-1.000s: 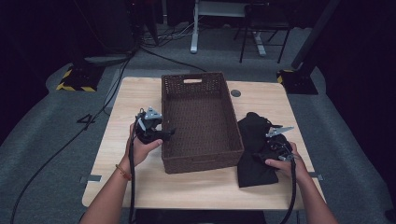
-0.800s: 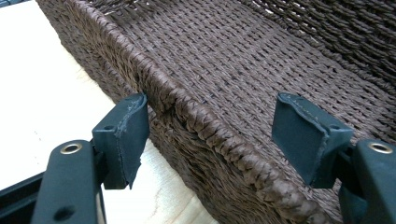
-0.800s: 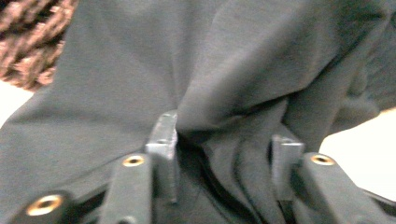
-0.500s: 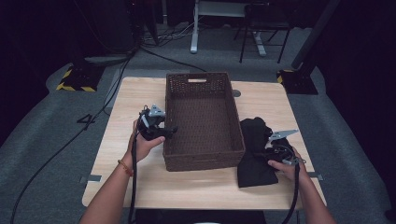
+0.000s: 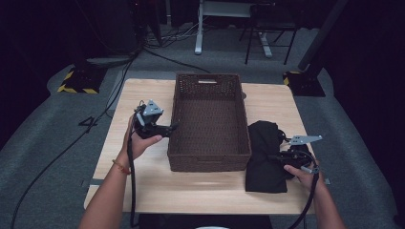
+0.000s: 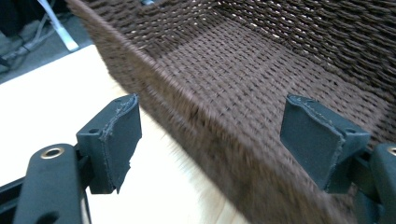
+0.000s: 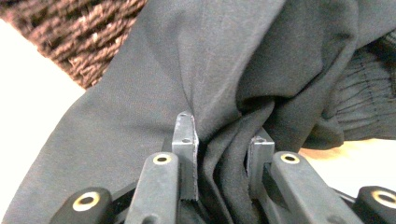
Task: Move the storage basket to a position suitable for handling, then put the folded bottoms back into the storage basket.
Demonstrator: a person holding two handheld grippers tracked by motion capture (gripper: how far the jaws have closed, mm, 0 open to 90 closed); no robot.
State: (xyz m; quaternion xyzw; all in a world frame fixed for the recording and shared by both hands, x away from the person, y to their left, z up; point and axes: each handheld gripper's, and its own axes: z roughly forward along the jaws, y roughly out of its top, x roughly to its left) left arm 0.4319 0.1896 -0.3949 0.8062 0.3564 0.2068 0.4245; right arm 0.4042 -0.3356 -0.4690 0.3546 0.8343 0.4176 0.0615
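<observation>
Black fabric, a folded garment (image 5: pixel 265 157), lies on the wooden table (image 5: pixel 143 186) just beside the right wall of the brown woven basket (image 5: pixel 208 119). The right gripper (image 5: pixel 282 156) has its jaws closed tight on a bunched fold of that cloth; in the right gripper view the cloth (image 7: pixel 224 93) is pinched between both pads and gathers into creases there. The left gripper (image 5: pixel 168 129) sits at the basket's left wall, jaws apart and just opened wider. In the left gripper view the basket rim (image 6: pixel 187 93) runs between the pads, touching neither.
</observation>
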